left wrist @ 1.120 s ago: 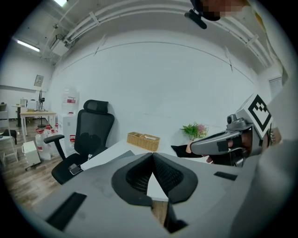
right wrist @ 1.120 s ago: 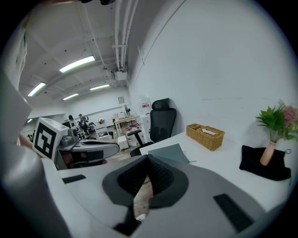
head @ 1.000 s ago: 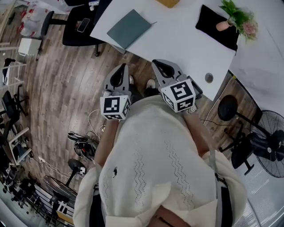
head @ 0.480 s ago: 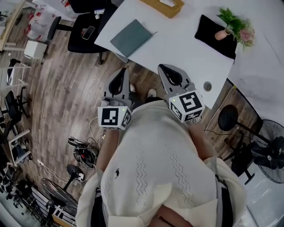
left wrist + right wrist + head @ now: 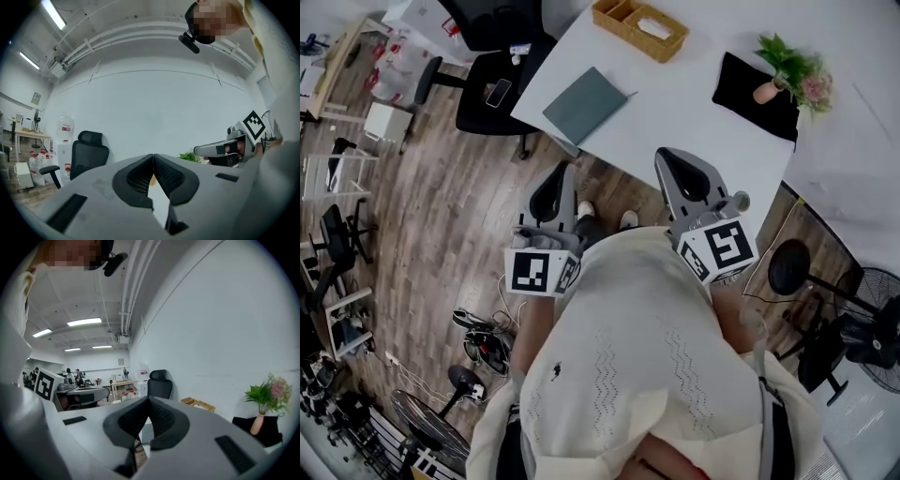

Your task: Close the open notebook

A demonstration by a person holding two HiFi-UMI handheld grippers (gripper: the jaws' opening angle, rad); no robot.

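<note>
Notebook (image 5: 584, 105) lies shut (teal cover up), long axis slanting toward upper right.

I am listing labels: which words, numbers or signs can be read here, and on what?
No text can be read.
Cubes on left gripper and right gripper: square black-and-white markers, no letters.
Red label on white container: too blurred.
Notebook: no print visible.

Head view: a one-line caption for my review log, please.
Person at a white table, left hand-held gripper and right hand-held gripper shut and empty, teal notebook lying closed ahead.
</note>
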